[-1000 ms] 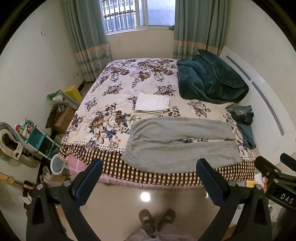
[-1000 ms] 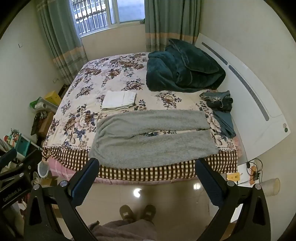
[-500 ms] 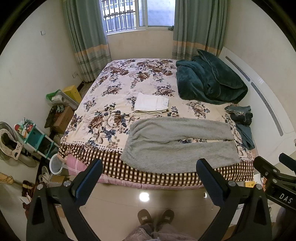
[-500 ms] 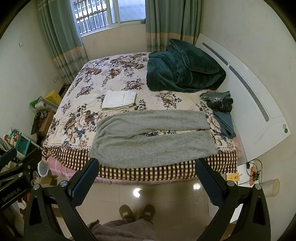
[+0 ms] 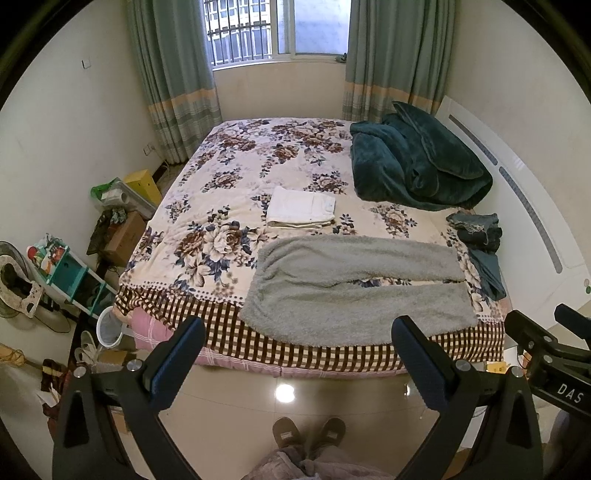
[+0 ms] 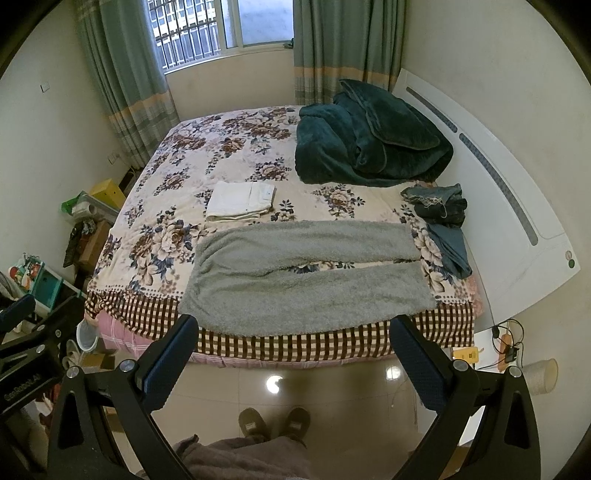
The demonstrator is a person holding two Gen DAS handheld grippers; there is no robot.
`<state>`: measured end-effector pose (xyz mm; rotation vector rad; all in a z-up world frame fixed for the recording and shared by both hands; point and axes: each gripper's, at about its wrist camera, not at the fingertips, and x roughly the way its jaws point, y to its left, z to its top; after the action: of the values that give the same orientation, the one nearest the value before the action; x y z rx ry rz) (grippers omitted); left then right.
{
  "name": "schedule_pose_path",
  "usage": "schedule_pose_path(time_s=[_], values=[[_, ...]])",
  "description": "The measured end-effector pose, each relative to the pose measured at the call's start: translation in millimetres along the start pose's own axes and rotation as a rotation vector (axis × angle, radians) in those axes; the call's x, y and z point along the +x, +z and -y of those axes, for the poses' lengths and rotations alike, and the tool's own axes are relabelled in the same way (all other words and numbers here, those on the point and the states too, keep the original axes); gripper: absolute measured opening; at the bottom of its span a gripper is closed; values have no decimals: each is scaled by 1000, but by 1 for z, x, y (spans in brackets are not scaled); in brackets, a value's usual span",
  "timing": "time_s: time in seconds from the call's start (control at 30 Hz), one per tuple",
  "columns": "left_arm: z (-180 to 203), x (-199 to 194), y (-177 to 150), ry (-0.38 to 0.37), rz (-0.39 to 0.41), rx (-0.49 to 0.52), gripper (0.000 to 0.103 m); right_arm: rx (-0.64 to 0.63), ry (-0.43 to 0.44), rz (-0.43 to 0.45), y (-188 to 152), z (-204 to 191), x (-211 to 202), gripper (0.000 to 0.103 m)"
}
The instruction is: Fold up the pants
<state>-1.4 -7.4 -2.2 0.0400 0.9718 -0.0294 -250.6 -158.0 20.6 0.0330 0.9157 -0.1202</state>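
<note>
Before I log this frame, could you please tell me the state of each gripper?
Left gripper: open, holding nothing, short of the grey pants.
Right gripper: open, holding nothing.

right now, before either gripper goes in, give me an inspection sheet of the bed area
Surface: floral bedspread, flat, checked border hanging at the near edge.
Job's things: grey pants laid flat at the near edge, legs apart, unfolded.
Clutter: folded white garment; dark green blanket; denim pile by the headboard.
Grippers: left gripper and right gripper both open, empty, above the floor short of the bed.
Cables: power strip with wires on the floor.
Surroundings: curtained window, floor clutter at the left.
</note>
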Motion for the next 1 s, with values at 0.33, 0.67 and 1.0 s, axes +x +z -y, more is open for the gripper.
schedule_pose_path(time_s=[0.33, 0.67, 1.0], values=[[3, 2, -1, -4, 2, -2, 103, -2, 2, 2, 4, 0, 2, 103], [7, -3, 4, -6, 4, -4, 103, -6, 11, 2, 23, -10, -18, 103], [20, -15, 13, -12, 5, -5, 103, -12, 15, 2, 17, -8, -15, 103]])
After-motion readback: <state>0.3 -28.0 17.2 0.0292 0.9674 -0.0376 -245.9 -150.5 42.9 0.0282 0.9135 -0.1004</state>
